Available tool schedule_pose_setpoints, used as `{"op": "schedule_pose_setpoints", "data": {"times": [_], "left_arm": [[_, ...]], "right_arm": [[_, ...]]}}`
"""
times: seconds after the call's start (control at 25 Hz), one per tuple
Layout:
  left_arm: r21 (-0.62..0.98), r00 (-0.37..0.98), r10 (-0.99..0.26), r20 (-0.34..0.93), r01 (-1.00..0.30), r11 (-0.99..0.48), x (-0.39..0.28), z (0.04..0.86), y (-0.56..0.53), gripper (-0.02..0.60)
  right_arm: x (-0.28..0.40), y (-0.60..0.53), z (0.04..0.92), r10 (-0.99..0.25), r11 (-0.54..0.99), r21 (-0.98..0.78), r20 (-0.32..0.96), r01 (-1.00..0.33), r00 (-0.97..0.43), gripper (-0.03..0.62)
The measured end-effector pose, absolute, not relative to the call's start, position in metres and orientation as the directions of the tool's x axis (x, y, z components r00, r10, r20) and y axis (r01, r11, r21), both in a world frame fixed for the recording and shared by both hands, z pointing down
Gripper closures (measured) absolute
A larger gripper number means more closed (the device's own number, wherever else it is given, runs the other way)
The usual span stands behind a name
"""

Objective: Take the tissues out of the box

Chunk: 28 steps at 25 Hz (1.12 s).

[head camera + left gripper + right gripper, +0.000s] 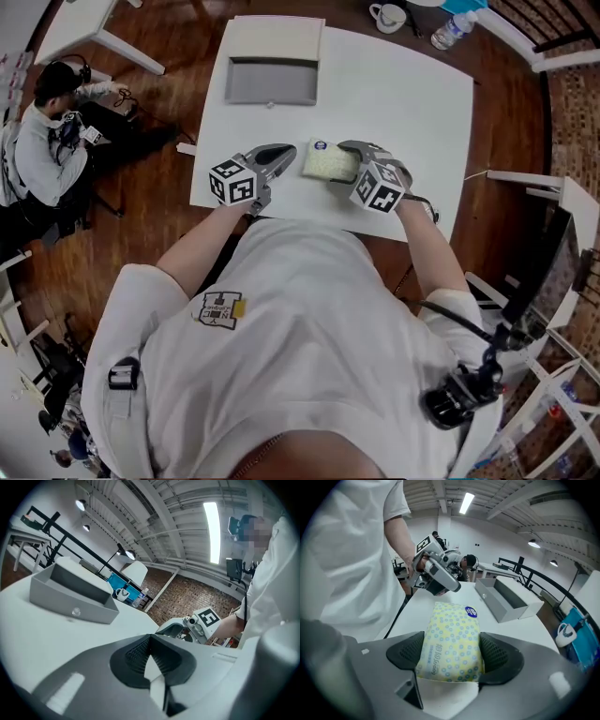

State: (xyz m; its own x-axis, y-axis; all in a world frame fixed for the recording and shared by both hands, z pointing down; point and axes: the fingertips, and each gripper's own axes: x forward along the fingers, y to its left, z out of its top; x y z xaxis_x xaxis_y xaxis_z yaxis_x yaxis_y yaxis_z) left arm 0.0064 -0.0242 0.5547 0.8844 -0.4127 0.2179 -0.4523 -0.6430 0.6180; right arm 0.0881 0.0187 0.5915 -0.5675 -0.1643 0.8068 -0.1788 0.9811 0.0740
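A yellow dotted tissue pack [330, 161] lies on the white table [412, 112] close to its near edge. My right gripper [341, 165] is shut on it. In the right gripper view both dark pads press the long sides of the pack [452, 641], which sticks out ahead of the right gripper [452, 657]. Just left of the pack my left gripper [279, 156] is shut with nothing in it; its pads meet in the left gripper view [149, 654]. The grey open box [272, 81] stands at the table's far side.
A white lid [277, 37] lies behind the box. A mug [387, 16] and a plastic bottle [453, 28] stand beyond the far right corner. A person [42, 141] sits on the floor at the left. White furniture [553, 192] stands at the right.
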Motion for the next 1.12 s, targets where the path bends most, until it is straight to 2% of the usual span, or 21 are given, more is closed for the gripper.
{"op": "schedule_pose_setpoints", "data": {"times": [0.24, 0.4, 0.56, 0.76, 0.84, 1.0, 1.12], "left_arm": [[0.612, 0.881, -0.411, 0.233, -0.462, -0.642, 0.018, 0.559, -0.013, 0.583], [0.606, 0.873, -0.434, 0.221, -0.471, -0.641, 0.012, 0.552, -0.009, 0.583], [0.606, 0.887, -0.408, 0.215, -0.449, -0.656, 0.013, 0.546, 0.016, 0.583], [0.612, 0.928, -0.292, 0.232, -0.372, -0.698, 0.034, 0.556, 0.061, 0.583], [0.626, 0.940, -0.243, 0.241, -0.341, -0.701, 0.044, 0.562, 0.069, 0.583], [0.645, 0.953, -0.138, 0.268, -0.285, -0.709, 0.057, 0.573, 0.081, 0.583], [0.648, 0.956, -0.064, 0.285, -0.242, -0.722, 0.067, 0.579, 0.094, 0.583]], "right_arm": [[0.085, 0.022, 0.581, -0.189, 0.975, 0.069, 0.747, -0.209, -0.638, 0.191], [0.100, 0.024, 0.554, -0.268, 0.948, 0.055, 0.670, -0.313, -0.693, 0.192], [0.131, 0.050, 0.550, -0.351, 0.877, -0.037, 0.632, -0.479, -0.691, 0.265], [0.134, 0.101, 0.572, -0.343, 0.773, -0.260, 0.596, -0.578, -0.726, 0.322], [0.126, 0.119, 0.585, -0.316, 0.759, -0.298, 0.609, -0.579, -0.727, 0.388], [0.114, 0.139, 0.604, -0.291, 0.754, -0.297, 0.648, -0.585, -0.704, 0.581], [0.114, 0.140, 0.607, -0.297, 0.740, -0.308, 0.648, -0.598, -0.702, 0.595]]}}
